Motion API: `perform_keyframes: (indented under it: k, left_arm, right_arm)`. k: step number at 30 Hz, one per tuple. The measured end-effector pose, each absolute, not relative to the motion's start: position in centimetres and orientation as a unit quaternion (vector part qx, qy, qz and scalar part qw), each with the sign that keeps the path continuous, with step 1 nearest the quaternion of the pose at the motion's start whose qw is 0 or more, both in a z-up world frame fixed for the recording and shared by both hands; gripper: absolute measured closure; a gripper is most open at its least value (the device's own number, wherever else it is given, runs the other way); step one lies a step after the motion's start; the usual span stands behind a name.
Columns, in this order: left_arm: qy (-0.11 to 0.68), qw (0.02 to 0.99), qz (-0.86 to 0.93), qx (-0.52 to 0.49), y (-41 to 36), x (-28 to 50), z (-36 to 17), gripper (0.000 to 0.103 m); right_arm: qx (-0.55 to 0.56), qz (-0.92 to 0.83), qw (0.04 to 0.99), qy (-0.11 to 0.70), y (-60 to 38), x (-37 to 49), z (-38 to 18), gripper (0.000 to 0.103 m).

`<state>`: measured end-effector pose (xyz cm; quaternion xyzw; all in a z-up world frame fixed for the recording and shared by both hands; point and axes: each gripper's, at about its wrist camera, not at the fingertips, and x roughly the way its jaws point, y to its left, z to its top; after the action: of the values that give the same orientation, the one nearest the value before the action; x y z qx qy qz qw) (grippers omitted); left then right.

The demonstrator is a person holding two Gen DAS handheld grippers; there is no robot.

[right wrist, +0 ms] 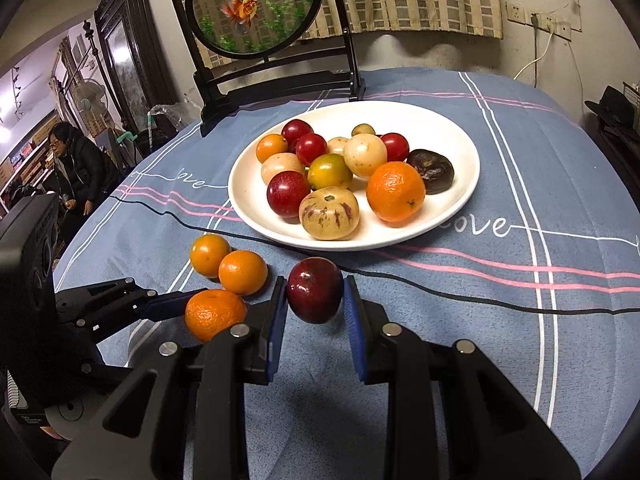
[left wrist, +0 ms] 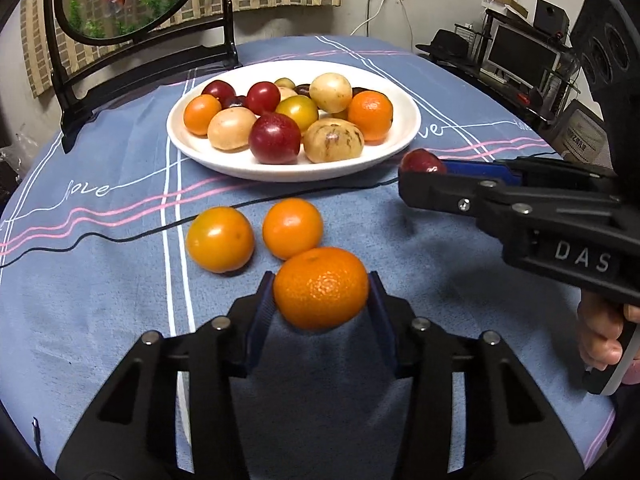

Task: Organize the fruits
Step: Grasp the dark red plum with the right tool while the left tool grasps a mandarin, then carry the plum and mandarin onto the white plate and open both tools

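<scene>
My left gripper (left wrist: 321, 292) is shut on an orange mandarin (left wrist: 320, 288) just above the blue tablecloth, next to two orange fruits (left wrist: 220, 239) (left wrist: 293, 228) lying on the cloth. My right gripper (right wrist: 315, 296) is shut on a dark red plum (right wrist: 315, 290), held in front of the white plate (right wrist: 460, 196). The plate holds several fruits: red plums, yellow-brown melons, orange mandarins, a dark wrinkled fruit. In the left wrist view the right gripper (left wrist: 420, 172) with the plum (left wrist: 422, 161) is at the right, near the plate's rim (left wrist: 408, 120). In the right wrist view the left gripper (right wrist: 208, 312) holds the mandarin (right wrist: 214, 314).
A black stand with a round goldfish panel (right wrist: 256, 4) stands on the table behind the plate. A black cable (right wrist: 440, 288) runs across the cloth in front of the plate. A person (right wrist: 76, 168) sits at far left. Shelves with electronics (left wrist: 520, 52) are at right.
</scene>
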<state>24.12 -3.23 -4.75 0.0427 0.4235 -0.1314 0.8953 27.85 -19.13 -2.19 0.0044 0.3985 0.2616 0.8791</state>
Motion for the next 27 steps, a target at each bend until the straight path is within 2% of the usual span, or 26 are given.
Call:
perform_keyframes:
  k: [8,19,27]
  left_arm:
    - [0.42,0.896,-0.14,0.033,-2.9,23.4,-4.4,0.057]
    - [0.372,0.915,-0.155,-0.007,-1.1,22.4,-0.8,0.058]
    - [0.348,0.927,-0.136,-0.01,0.4,30.3,3.1,0.058]
  right_arm:
    - [0.003,0.262,0.879,0.398,-18.9,27.8,-2.2,0.075]
    - [0.014,0.264,0.894,0.361,-19.8,27.4,-0.8,0.075]
    - [0.034,0.238,0.918,0.315,-20.4,32.5,1.5,0.075]
